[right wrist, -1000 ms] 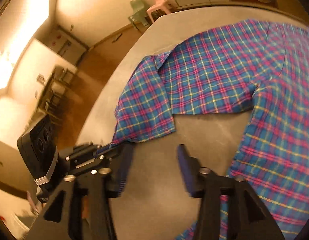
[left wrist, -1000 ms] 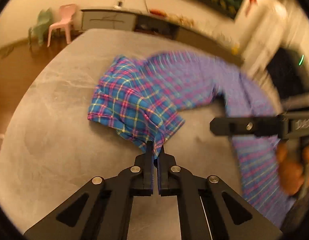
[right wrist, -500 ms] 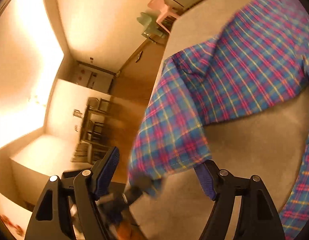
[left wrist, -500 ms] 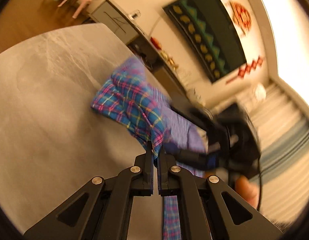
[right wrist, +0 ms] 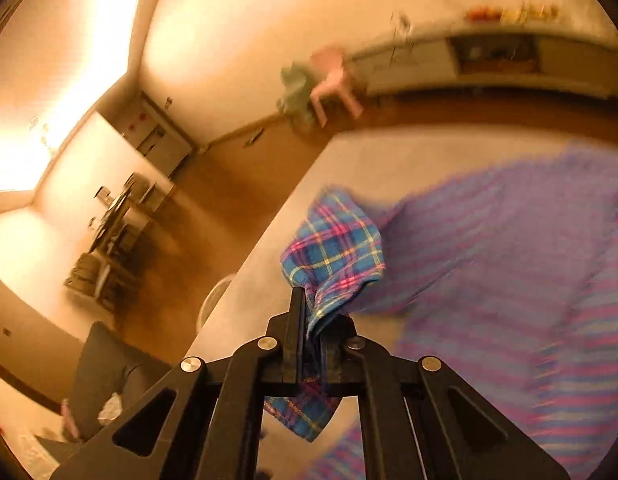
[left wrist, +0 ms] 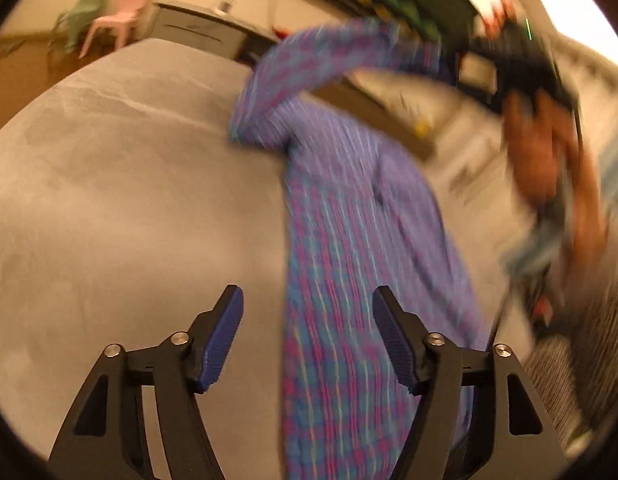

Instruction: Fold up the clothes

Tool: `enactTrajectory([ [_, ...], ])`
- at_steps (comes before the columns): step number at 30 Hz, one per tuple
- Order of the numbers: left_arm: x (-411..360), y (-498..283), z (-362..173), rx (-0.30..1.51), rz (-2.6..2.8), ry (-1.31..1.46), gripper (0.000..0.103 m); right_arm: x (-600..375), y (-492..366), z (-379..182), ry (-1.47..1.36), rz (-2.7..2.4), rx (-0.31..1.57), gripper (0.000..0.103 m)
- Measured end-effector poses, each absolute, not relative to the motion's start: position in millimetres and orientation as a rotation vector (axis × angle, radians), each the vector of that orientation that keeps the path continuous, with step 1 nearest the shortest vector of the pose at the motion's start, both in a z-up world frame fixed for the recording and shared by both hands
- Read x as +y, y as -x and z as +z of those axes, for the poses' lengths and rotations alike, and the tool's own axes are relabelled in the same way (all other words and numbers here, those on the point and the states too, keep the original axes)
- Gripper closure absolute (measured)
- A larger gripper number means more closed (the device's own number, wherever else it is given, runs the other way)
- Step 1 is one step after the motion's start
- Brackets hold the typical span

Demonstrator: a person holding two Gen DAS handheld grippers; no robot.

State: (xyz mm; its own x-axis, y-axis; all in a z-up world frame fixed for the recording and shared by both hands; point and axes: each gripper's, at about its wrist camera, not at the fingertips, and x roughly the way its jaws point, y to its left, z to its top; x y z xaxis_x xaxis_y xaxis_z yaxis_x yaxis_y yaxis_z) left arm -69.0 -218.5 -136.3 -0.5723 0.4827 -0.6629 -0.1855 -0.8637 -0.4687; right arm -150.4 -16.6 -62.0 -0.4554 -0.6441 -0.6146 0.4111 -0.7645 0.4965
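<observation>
Right gripper (right wrist: 309,320) clamped flat on a corner of the plaid shirt (right wrist: 489,280), jaws pressed together with a fold of blue-pink-yellow check bunched between them and a tail of cloth hanging below. Seen from the left wrist, held high at upper right (left wrist: 513,52), blurred, a sleeve-like length stretched up to it.

Left gripper (left wrist: 307,340) spread wide, gripping nothing — the shirt (left wrist: 349,240) running down between the two blue-padded fingers (left wrist: 223,340) without visibly touching either.

Shirt partly lifted: one end in the air, the rest draped over the grey tabletop (left wrist: 109,200) toward its right-hand edge, trailing down out of frame. Too blurred to tell which seam or hem lies where.

Light, thin woven cotton by the look of it; limp, no stiffness, likely to sag and twist from any single hold and to slide easily over the smooth top. Nothing fragile. Best taken at a corner, cuff or hem where doubled cloth gives the pads something to bite — a second hold well apart from the first probably needed to spread it flat for folding.

Beyond the table: pink chair (left wrist: 121,4), low cabinet (left wrist: 197,32) along the wall.
</observation>
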Motion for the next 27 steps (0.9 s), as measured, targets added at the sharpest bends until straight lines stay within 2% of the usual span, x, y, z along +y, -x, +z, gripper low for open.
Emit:
enactTrajectory([
  [3,-182.1,44.5,-145.7,-0.324,2.431,1.274,0.032,52.1,156.8,-14.7,-1.079,-2.317,-0.390,0.097],
  [6,-165.2,41.9,-155.6,-0.255,2.427,1.346,0.034,105.6,176.4,10.1,-1.110,-2.355,-0.448,0.097],
  [8,-158.0,46.5,-160.5,-0.224,2.430,1.380,0.062,127.3,187.0,21.5,-1.133,-2.359,-0.466,0.097],
  [9,-156.4,50.5,-163.0,-0.210,2.437,1.395,0.100,136.2,191.1,24.7,-1.148,-2.357,-0.473,0.097],
  [15,-144.2,65.4,-144.7,-0.172,2.478,1.338,0.101,159.6,215.5,17.8,-1.174,-2.391,-0.416,0.097],
  [23,-89.7,45.6,-98.8,-0.018,2.386,1.209,0.101,276.9,186.8,50.8,-0.998,-2.508,-0.601,0.097],
  [26,-93.8,53.0,-104.9,0.023,2.471,1.237,0.096,317.3,179.6,39.2,-1.039,-2.526,-0.637,0.097],
  [27,-102.2,57.1,-110.6,0.024,2.517,1.264,0.082,326.0,178.3,33.9,-1.057,-2.523,-0.645,0.097],
])
